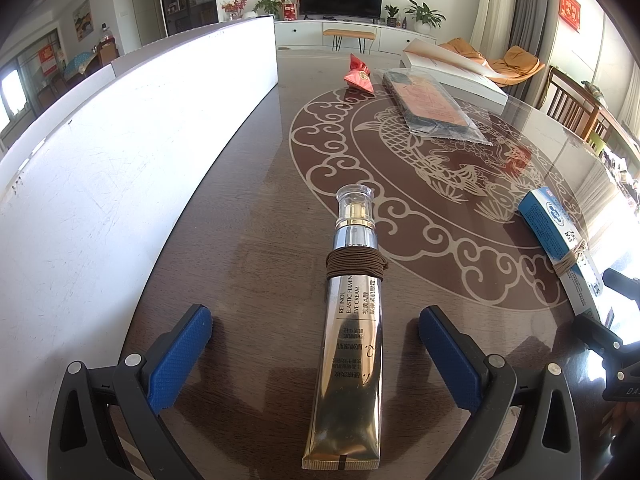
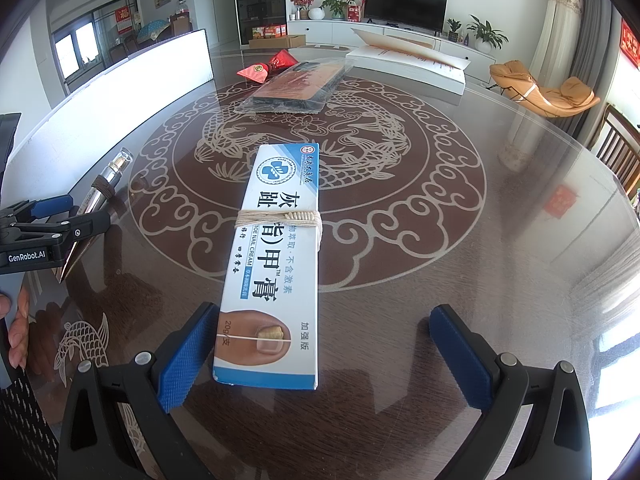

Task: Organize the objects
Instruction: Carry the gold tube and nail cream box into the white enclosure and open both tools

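Observation:
A gold eye cream tube (image 1: 352, 340), wrapped with brown cord, lies on the glass table between the blue fingers of my left gripper (image 1: 316, 350), which stands open around it without touching. A white and blue nail cream box (image 2: 276, 256), tied with pale string, lies between the fingers of my open right gripper (image 2: 324, 354); its left pad (image 2: 188, 360) sits close against the box's near corner. The box (image 1: 560, 248) also shows at the right of the left wrist view, and the tube (image 2: 108, 182) and left gripper (image 2: 52, 220) at the left of the right wrist view.
A long white board (image 1: 120, 152) runs along the table's left side. Farther back lie a red pouch (image 1: 359, 76), a bagged dark phone case (image 1: 432, 104) and an open white book (image 1: 452, 70). A hand (image 2: 18, 320) shows at the left edge. Chairs stand at the right.

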`<move>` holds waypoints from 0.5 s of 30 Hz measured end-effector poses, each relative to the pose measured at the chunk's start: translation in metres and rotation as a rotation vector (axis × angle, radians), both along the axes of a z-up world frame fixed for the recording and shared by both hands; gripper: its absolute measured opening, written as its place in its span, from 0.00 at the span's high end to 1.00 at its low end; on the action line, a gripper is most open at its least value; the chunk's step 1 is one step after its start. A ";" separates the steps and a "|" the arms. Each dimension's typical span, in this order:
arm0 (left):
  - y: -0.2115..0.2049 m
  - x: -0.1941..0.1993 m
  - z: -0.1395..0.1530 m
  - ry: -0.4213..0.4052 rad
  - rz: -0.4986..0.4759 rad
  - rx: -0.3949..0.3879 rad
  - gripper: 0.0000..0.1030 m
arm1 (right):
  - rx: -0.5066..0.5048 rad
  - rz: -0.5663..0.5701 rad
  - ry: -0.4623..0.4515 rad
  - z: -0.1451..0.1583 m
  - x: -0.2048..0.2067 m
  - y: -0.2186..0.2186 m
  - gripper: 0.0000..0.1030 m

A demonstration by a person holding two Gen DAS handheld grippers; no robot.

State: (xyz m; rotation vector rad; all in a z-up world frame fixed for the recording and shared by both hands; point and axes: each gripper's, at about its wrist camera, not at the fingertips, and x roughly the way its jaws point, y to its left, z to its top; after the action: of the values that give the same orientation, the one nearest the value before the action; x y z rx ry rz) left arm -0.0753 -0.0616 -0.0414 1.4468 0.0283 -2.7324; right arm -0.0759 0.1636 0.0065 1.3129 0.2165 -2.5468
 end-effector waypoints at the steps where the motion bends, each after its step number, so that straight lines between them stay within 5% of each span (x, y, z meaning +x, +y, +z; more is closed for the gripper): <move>1: 0.001 -0.001 0.000 -0.010 -0.001 0.000 0.00 | 0.000 0.000 0.000 0.000 0.000 0.000 0.00; 3: 0.009 0.002 0.001 -0.031 -0.047 -0.004 0.02 | 0.000 0.000 0.000 0.000 0.000 0.000 0.00; 7: 0.021 0.015 0.009 0.030 -0.144 -0.004 0.75 | 0.000 0.000 0.000 0.000 -0.001 0.000 0.00; 12: 0.000 0.025 0.010 0.039 -0.150 0.182 0.75 | 0.001 0.033 -0.118 0.005 -0.010 0.001 0.00; 15: -0.008 0.034 0.016 0.077 -0.147 0.246 0.75 | -0.114 0.050 -0.192 0.019 -0.031 0.006 0.00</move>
State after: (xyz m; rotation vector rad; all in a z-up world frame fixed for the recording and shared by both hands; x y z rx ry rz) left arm -0.0413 -0.0691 -0.0259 1.4511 0.2820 -2.9923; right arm -0.1073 0.1694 0.0255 1.4763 0.0633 -2.3356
